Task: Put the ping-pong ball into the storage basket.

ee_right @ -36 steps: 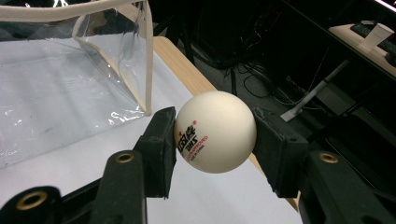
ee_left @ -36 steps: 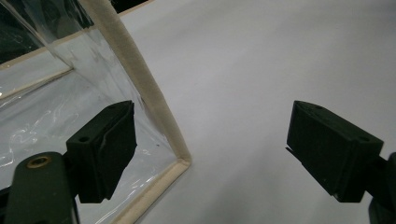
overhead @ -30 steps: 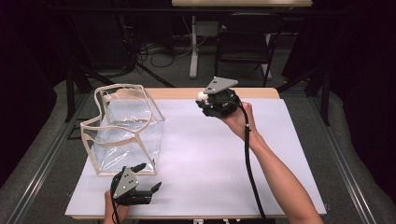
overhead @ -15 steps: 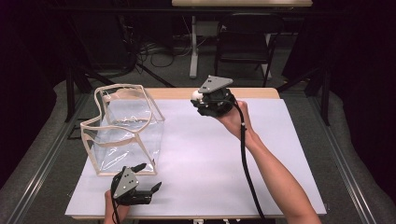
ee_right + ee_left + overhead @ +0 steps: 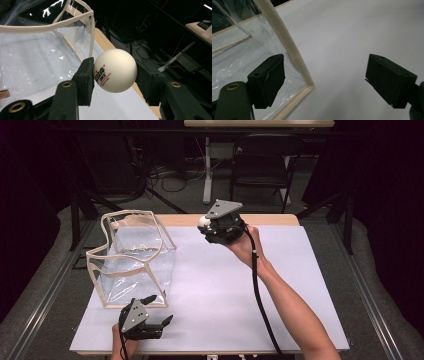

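At the near left edge of the table (image 5: pixel 280 320), the left gripper (image 5: pixel 159 314) is held with its fingers (image 5: pixel 268 80) spread apart and nothing between them, just beside the near corner of the clear bag (image 5: pixel 135 265). One finger is seen against the bag's transparent wall, the cream-trimmed corner lying between the two. The bag stands open-topped on the left of the white sheet. Farther off, toward the far middle, the right gripper (image 5: pixel 206 224) is held above the table with its fingers closed on a white ball (image 5: pixel 115 70), pinched at its two sides. The ball could be lost: it is smooth and round, gripped only at two small contacts, so it might squirt out. If released short of the opening, it would likely bounce off the rim and roll from the table.
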Motion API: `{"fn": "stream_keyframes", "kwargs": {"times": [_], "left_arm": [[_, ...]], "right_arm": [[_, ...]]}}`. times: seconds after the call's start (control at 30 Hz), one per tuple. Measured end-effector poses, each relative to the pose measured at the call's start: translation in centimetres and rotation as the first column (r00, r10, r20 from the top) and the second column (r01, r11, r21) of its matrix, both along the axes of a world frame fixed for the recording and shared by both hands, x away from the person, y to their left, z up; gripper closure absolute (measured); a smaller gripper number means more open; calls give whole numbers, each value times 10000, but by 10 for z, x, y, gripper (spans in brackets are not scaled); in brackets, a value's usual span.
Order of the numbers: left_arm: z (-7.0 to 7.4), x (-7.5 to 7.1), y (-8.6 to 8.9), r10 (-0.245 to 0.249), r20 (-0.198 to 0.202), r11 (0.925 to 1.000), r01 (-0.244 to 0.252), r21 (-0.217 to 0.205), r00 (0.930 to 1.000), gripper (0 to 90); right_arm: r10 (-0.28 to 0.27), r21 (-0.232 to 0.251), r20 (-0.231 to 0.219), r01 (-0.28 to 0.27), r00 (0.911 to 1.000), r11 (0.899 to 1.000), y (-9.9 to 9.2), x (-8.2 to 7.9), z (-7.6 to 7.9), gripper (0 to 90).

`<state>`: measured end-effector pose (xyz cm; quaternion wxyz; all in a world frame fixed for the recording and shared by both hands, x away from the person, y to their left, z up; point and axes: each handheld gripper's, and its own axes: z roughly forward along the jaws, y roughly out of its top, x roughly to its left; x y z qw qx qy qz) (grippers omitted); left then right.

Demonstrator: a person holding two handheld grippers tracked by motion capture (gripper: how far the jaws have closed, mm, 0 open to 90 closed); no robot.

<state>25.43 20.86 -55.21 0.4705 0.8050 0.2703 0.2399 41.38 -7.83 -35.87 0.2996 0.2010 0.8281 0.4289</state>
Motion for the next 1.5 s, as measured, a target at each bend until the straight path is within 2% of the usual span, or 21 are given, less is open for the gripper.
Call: {"fn": "stream_keyframes", "kwargs": {"times": [0.33,1.5], "left_arm": [[0,0,0,8,3,10000,-8,10,10000,160],[0,0,0,-14,-37,10000,15,57,10000,160]], "right_arm": [[137,-153,49,-136,9999,9998,10,1,0,514],[779,12,-46,-779,9969,9970,46,3,3,514]]}}
